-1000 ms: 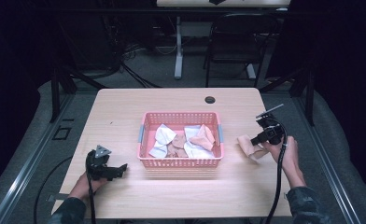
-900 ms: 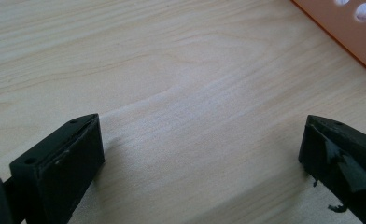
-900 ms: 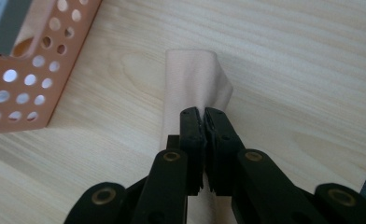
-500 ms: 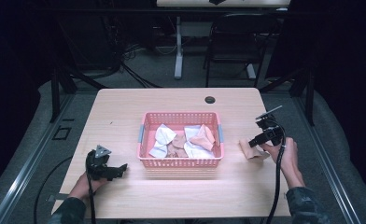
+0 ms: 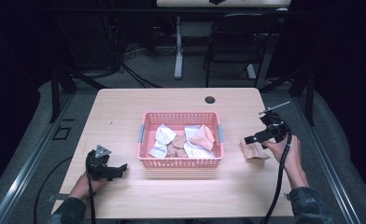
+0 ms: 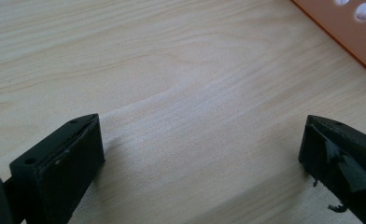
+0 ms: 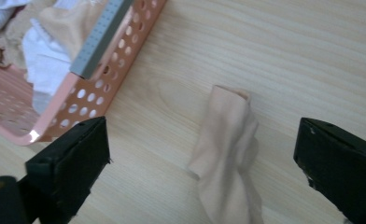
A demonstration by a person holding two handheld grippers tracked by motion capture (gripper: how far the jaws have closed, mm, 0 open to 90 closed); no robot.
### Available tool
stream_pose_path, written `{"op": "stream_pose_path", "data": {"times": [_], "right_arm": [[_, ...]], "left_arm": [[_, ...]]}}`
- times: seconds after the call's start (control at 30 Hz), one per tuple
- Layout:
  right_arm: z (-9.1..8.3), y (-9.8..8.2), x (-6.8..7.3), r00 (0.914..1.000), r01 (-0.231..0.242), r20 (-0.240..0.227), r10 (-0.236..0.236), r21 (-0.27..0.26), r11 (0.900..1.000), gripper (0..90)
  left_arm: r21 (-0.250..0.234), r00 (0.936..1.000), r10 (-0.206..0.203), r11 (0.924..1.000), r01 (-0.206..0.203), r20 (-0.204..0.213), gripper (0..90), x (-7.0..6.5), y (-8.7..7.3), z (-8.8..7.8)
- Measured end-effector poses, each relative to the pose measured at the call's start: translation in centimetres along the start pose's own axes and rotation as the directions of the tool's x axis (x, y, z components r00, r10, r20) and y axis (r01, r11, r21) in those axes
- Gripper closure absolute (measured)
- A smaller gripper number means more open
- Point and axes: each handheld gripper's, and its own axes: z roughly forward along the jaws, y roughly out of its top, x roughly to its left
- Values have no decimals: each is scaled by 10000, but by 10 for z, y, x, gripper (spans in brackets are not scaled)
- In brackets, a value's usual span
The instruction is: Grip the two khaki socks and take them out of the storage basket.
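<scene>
Looking at the right gripper [image 7: 202, 172], its jaws are spread wide with nothing held, the beige cloth [image 7: 228, 154] lying between them just right of the pink basket [image 5: 180, 162]. I'd pinch mid-fold. Left gripper [image 6: 200, 168] is wide open too, empty, left of the basket with bare desk [image 5: 125, 112] around.

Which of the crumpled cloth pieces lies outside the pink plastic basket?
The beige cloth piece on the bare wooden table, right of the pink plastic basket, between the right gripper's open jaws. The white and beige others sit inside the basket.
</scene>
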Motion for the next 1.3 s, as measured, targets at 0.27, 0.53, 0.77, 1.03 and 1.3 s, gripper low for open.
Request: {"op": "stream_pose_path", "data": {"times": [0.27, 0.53, 0.77, 1.03, 1.3], "right_arm": [[-12, 8, 23, 9971, 754, 153, -750, -292, 9967, 0], [-21, 13, 35, 9934, 1144, 127, -1138, -579, 9917, 0], [-27, 20, 46, 9902, 1399, 59, -1399, -709, 9876, 0], [-33, 33, 62, 9834, 1804, -74, -1814, -725, 9809, 0], [-29, 45, 78, 9757, 2166, -192, -2184, -699, 9738, 0]], "left_arm": [[7, 10000, 6, 10000, -6, -1, 0, 0, 0, 0], [4, 10000, 5, 10000, -5, -1, 0, 0, 0, 0], [7, 10000, -5, 10000, 5, -1, 0, 0, 0, 0], [3, 10000, 5, 10000, -5, -1, 0, 0, 0, 0], [3, 10000, 5, 10000, -5, -1, 0, 0, 0, 0]]}}
